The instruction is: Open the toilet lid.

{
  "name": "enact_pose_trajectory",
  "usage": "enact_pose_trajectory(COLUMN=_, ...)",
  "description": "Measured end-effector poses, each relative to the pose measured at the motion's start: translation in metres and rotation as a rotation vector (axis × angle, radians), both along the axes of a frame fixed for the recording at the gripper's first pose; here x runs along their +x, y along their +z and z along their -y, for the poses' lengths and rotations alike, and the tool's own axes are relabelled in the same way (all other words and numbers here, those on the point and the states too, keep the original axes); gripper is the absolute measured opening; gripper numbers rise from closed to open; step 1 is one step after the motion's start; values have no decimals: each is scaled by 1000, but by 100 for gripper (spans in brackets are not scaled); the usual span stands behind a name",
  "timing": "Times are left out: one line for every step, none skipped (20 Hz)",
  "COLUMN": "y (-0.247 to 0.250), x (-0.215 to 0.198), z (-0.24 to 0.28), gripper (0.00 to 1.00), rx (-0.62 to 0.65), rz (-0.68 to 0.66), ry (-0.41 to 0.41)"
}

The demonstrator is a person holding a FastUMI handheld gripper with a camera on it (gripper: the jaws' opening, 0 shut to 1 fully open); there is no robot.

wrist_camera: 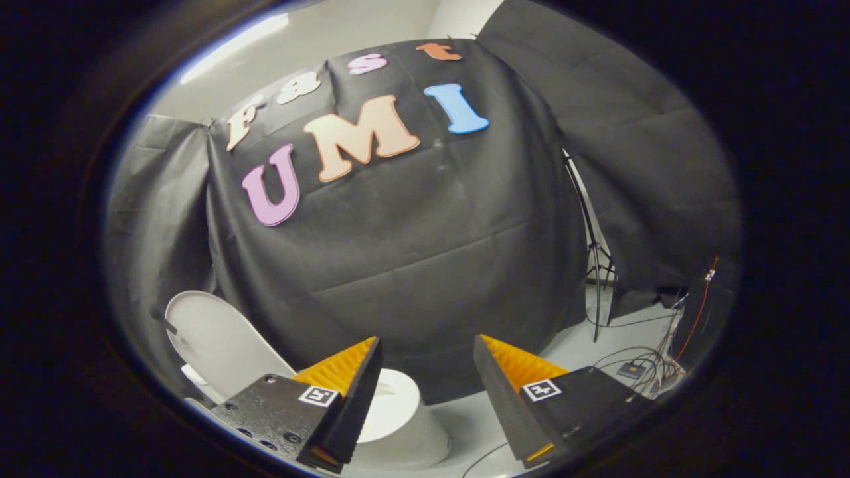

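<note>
The toilet lid [219, 342] stands raised at lower left; the hand-held gripper [425, 362] hangs wide and empty, so back away gently.

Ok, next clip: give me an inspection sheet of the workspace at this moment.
Surface: pale floor, bare around the toilet.
Job's things: white toilet below the fingers; its lid stands raised, off the bowl.
Clutter: small dark box on the floor.
Grippers: gripper open, fingers apart, holding nothing, above the bowl.
Cables: loose cables tangled beside the box.
Surroundings: black cloth wall; light stand beside it.
</note>
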State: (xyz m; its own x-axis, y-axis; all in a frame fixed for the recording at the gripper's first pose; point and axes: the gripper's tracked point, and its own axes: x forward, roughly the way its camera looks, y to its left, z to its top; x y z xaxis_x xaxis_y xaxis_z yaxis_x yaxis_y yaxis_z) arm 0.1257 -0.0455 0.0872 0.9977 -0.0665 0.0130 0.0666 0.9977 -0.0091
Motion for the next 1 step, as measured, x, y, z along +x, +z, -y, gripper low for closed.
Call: enact_pose_trajectory(y=6, x=0, z=10, gripper=85, rx=1, rz=4, ry=-6)
